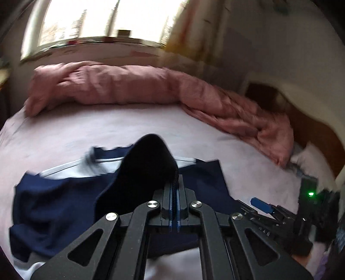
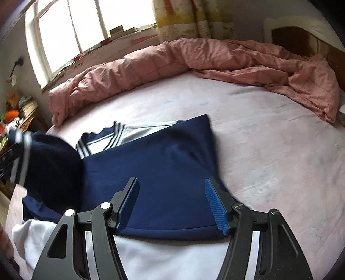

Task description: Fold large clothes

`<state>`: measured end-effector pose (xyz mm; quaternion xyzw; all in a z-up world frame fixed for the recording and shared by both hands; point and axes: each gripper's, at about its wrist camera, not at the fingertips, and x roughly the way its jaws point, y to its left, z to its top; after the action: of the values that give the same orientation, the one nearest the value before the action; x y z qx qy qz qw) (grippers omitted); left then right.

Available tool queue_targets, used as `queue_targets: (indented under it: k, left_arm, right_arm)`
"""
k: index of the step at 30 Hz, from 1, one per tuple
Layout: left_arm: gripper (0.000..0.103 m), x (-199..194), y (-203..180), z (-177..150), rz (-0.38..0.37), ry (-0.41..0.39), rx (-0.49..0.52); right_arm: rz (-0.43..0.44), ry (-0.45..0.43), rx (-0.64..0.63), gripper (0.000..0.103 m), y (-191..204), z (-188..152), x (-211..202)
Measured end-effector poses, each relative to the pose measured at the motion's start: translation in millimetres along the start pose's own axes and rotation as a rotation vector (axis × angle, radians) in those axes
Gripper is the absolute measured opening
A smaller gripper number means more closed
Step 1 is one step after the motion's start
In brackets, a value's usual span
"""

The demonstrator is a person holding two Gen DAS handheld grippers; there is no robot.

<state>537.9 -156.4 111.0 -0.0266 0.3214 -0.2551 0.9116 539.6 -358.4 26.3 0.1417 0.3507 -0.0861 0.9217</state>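
Note:
A navy and white jacket (image 2: 163,163) with a striped collar lies partly folded on the pale pink bed sheet (image 2: 269,150). My left gripper (image 1: 175,187) is shut on a dark navy sleeve cuff (image 1: 146,163) and holds it lifted above the jacket (image 1: 54,200). In the right wrist view that lifted sleeve (image 2: 49,163) hangs at the left. My right gripper (image 2: 172,202) is open, its blue pads wide apart just above the jacket's near navy edge. It also shows at the right of the left wrist view (image 1: 262,204).
A crumpled pink duvet (image 2: 194,60) lies along the far side and right of the bed. A window (image 2: 90,25) and curtain (image 2: 194,19) are behind it. A cluttered shelf (image 2: 19,112) stands at the left. A wooden headboard (image 1: 312,129) is at the right.

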Motion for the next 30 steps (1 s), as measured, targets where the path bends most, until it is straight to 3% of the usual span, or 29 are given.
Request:
queue_targets:
  k: [4,5,6,7,10,14,17,18,20,21,22,24,26,28,30]
  left_arm:
    - [0.01,27.5,-54.1,-12.9,0.01,-0.066,0.11]
    - [0.024,29.2,-57.6,-18.5,-0.022,-0.062,0.109]
    - [0.05,28.4,-60.2,-25.3,-0.044,-0.054,0.1]
    - [0.057,26.5,-59.3,-29.8,-0.032,-0.057,0.097]
    - [0.059,12.5,-39.2,-41.1,0.042,-0.07,0.094]
    - [0.059,-13.6,24.8,-51.5,0.121,-0.056,-0.025]
    - [0.059,-41.4,81.8,-63.7,0.292,-0.079,-0.076]
    - [0.06,-50.0,101.8,-69.0,0.399,-0.084,-0.092]
    - [0.062,-65.5,142.0,-80.9,0.702,-0.089,-0.136]
    - [0.062,-75.8,167.5,-89.7,0.818,-0.106,-0.193]
    - [0.062,-83.7,190.6,-97.9,0.849,-0.115,-0.264]
    - [0.062,-90.3,238.6,-113.8,0.763,-0.081,-0.428]
    - [0.062,-84.3,274.9,-130.0,0.628,-0.034,-0.549]
    - [0.062,-78.2,292.9,-141.7,0.558,-0.012,-0.619]
    - [0.062,-69.8,294.4,-146.6,0.531,0.018,-0.638]
  right_arm:
    - [-0.03,-0.024,0.092,0.066,-24.2,5.9,-2.7]
    - [0.003,-0.02,0.146,0.066,-33.6,6.2,-2.5]
    - [0.044,-0.011,0.201,0.066,-42.4,6.1,-1.1]
    - [0.063,-0.006,0.221,0.066,-46.6,5.9,0.5]
    - [0.053,0.002,0.206,0.066,-48.3,6.5,3.6]
    - [0.08,0.014,0.164,0.065,-37.5,5.4,7.2]
    - [0.117,0.052,0.093,0.066,-21.4,1.2,16.7]
    - [0.127,0.072,0.06,0.066,-13.9,-1.3,22.2]
    - [0.15,0.108,0.028,0.065,-4.4,-6.0,32.0]
    - [0.174,0.13,0.029,0.065,-2.5,-8.1,38.0]
    - [0.227,0.165,0.048,0.065,-3.1,-10.5,45.6]
    - [0.305,0.223,0.133,0.065,-12.4,-14.7,60.2]
    - [0.289,0.222,0.156,0.065,-16.8,-17.4,67.3]
    - [0.285,0.226,0.136,0.047,-13.6,-19.6,75.6]
    - [0.291,0.239,0.099,0.038,-7.8,-20.4,80.2]
